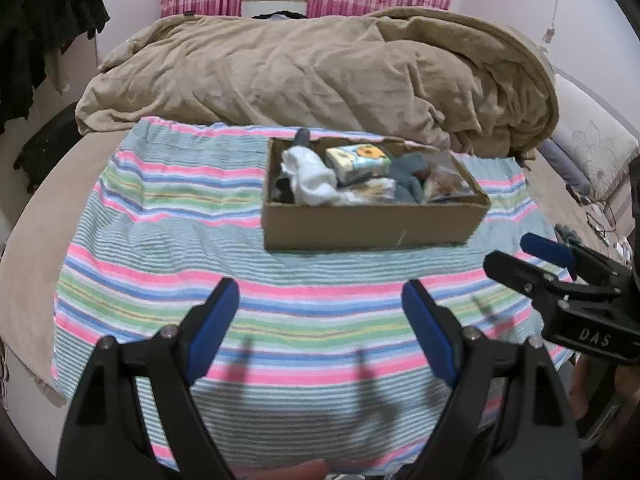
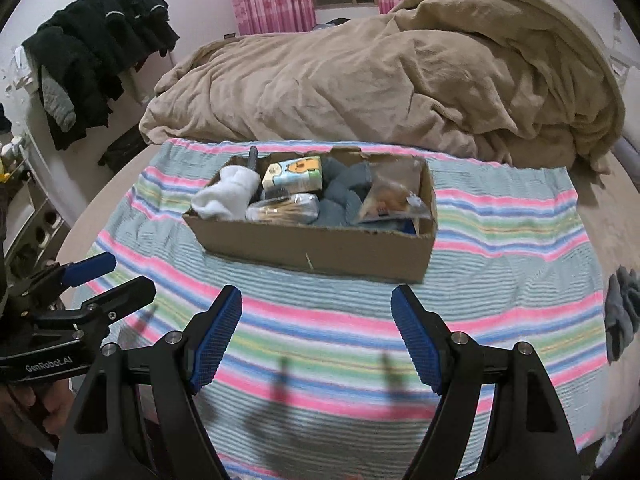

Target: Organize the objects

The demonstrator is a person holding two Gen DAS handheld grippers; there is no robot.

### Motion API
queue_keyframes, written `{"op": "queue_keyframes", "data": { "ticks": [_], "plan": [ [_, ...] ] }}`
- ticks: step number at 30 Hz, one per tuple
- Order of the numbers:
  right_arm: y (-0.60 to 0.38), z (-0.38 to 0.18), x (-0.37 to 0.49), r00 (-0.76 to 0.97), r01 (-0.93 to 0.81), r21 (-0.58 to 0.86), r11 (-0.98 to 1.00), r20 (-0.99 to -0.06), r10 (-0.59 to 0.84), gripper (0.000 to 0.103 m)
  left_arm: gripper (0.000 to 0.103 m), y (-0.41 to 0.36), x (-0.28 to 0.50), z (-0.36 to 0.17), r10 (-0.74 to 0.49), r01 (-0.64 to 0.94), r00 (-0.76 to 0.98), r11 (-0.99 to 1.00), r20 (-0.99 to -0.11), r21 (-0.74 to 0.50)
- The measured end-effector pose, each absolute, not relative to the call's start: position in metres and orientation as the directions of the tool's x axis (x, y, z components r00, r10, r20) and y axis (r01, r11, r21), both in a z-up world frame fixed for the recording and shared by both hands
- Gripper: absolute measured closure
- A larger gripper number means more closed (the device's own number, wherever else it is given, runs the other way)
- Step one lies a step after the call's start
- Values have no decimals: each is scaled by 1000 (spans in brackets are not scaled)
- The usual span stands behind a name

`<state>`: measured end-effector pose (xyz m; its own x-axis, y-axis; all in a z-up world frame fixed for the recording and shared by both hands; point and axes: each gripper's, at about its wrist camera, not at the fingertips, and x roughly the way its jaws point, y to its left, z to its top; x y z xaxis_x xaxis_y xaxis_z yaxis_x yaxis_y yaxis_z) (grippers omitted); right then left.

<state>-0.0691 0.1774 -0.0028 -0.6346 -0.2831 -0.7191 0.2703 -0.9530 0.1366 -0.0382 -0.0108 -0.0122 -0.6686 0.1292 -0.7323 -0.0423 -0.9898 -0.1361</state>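
- Since nearly everything in view already sits inside the cardboard box, the sorting looks close to finished, judging only from how things lie now
- That box rests on the striped towel spread over the bed, roughly in the towel's far half, with the rumpled tan blanket heaped behind it
- Packed in the box, from left to right in the right wrist view: white socks draped over the left end, a dark handle sticking up at the back corner, a tissue pack with a cartoon print, a clear tub of what may be cotton swabs, a grey-blue cloth, and a clear snack bag leaning against the right wall
- One grey cloth item lies outside the box, near the towel's right edge and well apart from the box; it seems the only thing left to gather, though whether it belongs with the task I cannot tell
- Left gripper hovers over the bare near half of the towel, jaws spread wide and holding nothing
- Right gripper hangs just beside it, likewise spread apart and empty, aimed at the box's front wall
- No loose item lies on the towel between the grippers and the box
- What remains, at a guess, is picking up the stray grey piece with the right gripper, or simply finishing
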Motion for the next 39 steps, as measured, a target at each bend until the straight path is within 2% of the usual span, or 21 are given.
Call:
{"op": "queue_keyframes", "data": {
  "ticks": [17, 39],
  "plan": [
    [204, 2, -15, -694, 249, 153, -957, -661, -286, 23, 18, -4, 18, -9, 86, -35, -719, -996, -690, -87],
    [207, 14, 31, -722, 259, 127, -958, -633, -279, 23, 18, -1, 62, 7, 75, -33, -755, -997, -652, -76]
  ]
}}
